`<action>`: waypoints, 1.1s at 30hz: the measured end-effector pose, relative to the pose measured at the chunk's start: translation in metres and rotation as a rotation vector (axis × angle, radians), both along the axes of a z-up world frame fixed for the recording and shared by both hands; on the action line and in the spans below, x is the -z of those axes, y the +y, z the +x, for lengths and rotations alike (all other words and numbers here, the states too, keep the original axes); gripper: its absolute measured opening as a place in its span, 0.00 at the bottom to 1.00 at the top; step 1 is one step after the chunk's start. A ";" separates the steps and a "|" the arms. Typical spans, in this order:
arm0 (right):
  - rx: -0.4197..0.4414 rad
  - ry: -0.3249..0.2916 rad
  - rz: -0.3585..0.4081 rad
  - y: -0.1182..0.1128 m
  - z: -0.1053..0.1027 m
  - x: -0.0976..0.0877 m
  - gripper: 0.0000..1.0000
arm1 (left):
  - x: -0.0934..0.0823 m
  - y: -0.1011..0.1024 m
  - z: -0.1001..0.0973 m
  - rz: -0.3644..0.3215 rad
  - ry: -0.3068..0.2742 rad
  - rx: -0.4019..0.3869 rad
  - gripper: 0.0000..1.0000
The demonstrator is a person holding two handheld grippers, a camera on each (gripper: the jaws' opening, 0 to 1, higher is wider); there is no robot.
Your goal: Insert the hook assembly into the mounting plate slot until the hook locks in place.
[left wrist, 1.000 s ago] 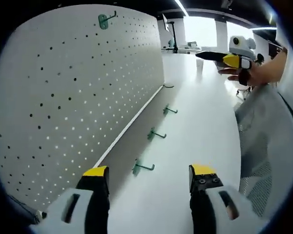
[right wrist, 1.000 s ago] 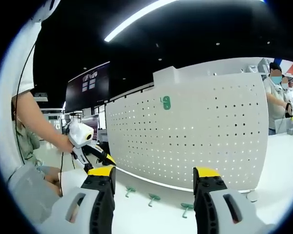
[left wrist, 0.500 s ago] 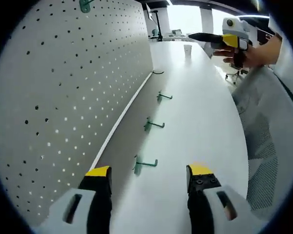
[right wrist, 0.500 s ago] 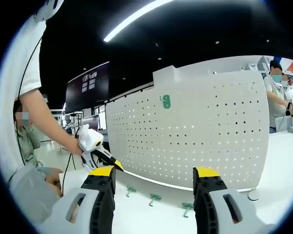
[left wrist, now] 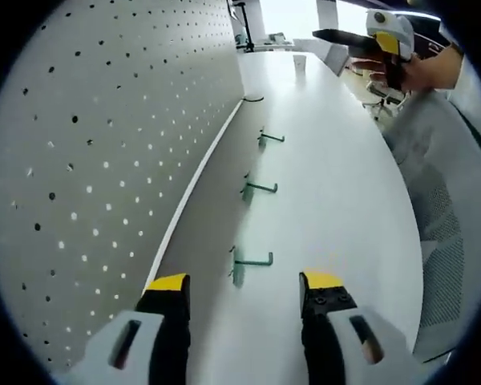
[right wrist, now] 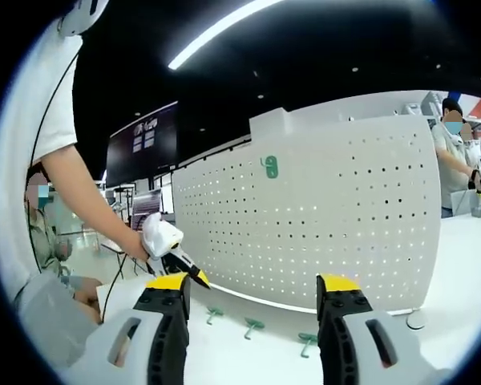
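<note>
White table [left wrist: 337, 160]; nearest hook [left wrist: 248, 262] half-shadowed

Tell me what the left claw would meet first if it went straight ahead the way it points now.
Probably the nearest green hook, lying on the white table just ahead between the open jaws of the left claw. Two more hooks lie further along; depth is hard to judge.

The pegboard [left wrist: 104, 144] stands as a wall along one side of the worktop [left wrist: 337, 192]. Three green hooks [left wrist: 248, 263] lie in a row near its foot. Beside them, the worktop surface is open for a hand-held gripper to pass.
</note>
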State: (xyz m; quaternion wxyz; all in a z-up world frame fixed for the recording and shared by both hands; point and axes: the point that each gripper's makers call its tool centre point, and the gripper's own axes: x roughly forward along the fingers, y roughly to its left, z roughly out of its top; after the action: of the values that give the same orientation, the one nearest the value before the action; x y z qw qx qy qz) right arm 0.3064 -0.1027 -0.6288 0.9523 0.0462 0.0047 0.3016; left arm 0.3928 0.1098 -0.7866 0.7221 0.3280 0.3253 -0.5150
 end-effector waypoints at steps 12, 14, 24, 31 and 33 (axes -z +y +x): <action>-0.010 0.000 -0.014 0.003 -0.002 0.001 0.60 | 0.025 0.000 -0.001 0.055 0.050 0.041 0.55; -0.010 0.010 -0.016 0.002 -0.001 0.003 0.60 | 0.029 0.001 0.001 0.071 0.034 0.064 0.53; -0.023 0.029 -0.014 0.004 -0.002 0.007 0.59 | 0.038 -0.004 0.008 0.079 0.071 0.063 0.54; -0.030 0.035 -0.012 0.006 -0.003 0.008 0.58 | 0.040 -0.007 0.009 0.081 0.092 0.086 0.53; -0.029 0.034 -0.011 0.006 -0.002 0.008 0.58 | 0.041 -0.006 0.006 0.084 0.123 0.093 0.50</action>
State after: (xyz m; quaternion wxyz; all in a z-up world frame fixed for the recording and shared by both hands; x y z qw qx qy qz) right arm 0.3040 -0.0970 -0.6367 0.9478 0.0460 0.0233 0.3147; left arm 0.3991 0.1036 -0.8280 0.6616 0.3403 0.3749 -0.5531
